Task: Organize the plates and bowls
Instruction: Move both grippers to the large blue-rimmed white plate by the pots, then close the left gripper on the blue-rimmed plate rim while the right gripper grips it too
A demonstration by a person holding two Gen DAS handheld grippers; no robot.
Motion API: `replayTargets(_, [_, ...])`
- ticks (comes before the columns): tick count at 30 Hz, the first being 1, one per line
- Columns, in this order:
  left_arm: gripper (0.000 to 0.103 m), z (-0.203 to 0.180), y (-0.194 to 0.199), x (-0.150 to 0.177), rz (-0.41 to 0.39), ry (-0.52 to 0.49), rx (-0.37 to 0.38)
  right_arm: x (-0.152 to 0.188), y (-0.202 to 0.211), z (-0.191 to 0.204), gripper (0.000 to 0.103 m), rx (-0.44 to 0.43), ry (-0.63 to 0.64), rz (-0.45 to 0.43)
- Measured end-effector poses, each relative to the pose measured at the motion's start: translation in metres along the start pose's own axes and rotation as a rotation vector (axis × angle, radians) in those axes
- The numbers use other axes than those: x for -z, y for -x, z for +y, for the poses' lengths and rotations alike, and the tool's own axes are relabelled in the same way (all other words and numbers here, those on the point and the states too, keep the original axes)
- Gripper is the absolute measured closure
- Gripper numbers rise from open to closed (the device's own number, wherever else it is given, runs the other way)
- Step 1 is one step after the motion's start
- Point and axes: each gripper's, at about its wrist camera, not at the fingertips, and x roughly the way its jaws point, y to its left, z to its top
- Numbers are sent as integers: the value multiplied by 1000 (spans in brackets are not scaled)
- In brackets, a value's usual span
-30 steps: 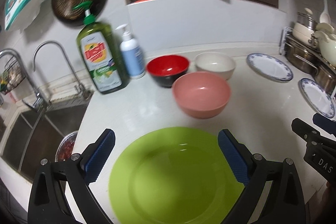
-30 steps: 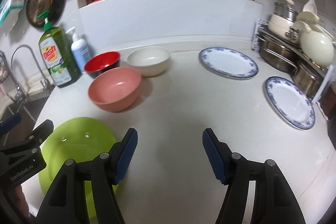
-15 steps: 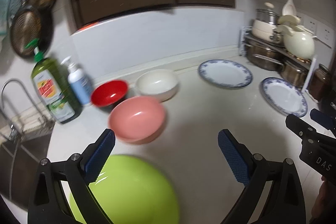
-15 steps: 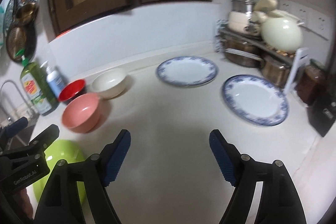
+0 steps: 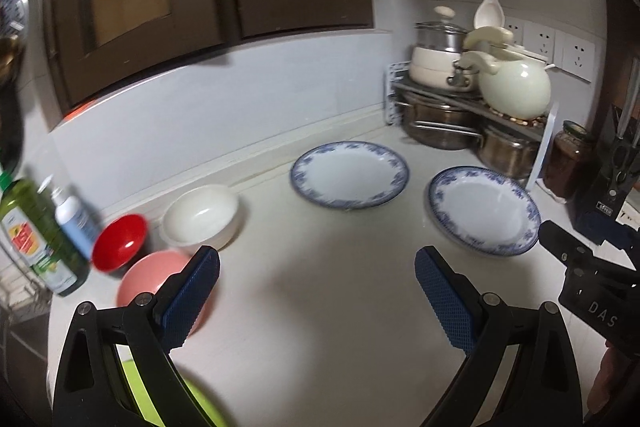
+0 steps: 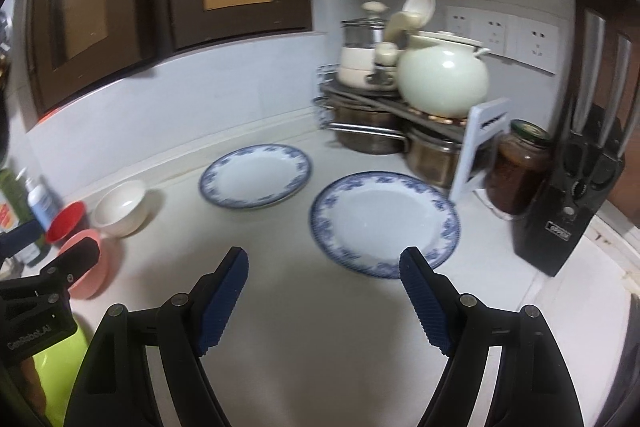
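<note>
- The left claw (image 5: pixel 316 291) is wide open over bare table (image 5: pixel 320 307), with nothing between its blue pads.
- The right claw (image 6: pixel 324 291) is open too and empty; its jaws have just been opening, and now they stand wide above the table, just short of the near plate (image 6: pixel 384 223).
- The near plate, white with a blue rim, lies flat just ahead of the right claw's right finger.
- The far plate (image 6: pixel 256 175), same pattern, lies flat behind and to the left of it, close to the wall; the two are apart, not stacked.
- Three bowls sit in a cluster at the left of the table: a white bowl (image 5: pixel 200 215) nearest the wall, a red bowl (image 5: pixel 120 241) beside it, and a pink bowl (image 5: pixel 156 279) in front, partly hidden by the left claw's left finger.
- A green plate (image 5: pixel 200 407) shows only as a sliver at the bottom edge, under the left claw.
- Two bottles, a green bottle (image 5: pixel 36 239) and a blue bottle (image 5: pixel 74 219), stand left of the bowls, blurred.
- A rack (image 6: pixel 376 99) with pots stands in the corner, a jar (image 6: pixel 516 171) and a knife block (image 6: pixel 576 195) to its right.
</note>
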Motion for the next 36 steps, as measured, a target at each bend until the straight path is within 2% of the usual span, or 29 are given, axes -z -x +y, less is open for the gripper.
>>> replayTargets(8, [3,-40,-36,-24,7,-41,53,-13,-29,-45,24,68,-72,9])
replayTargets(14, [3,-65,-72,-37,45,-58,93,-19,-56,-69,24,103,-98,27])
replayTargets(27, [7,-119,-153,-50,139,-103,154,-20,-118,-116,24,169,-143,76])
replayTargets(36, [11,-140,-200,-48,199,-132,179,-16,-162,-135,25,197,-157,137])
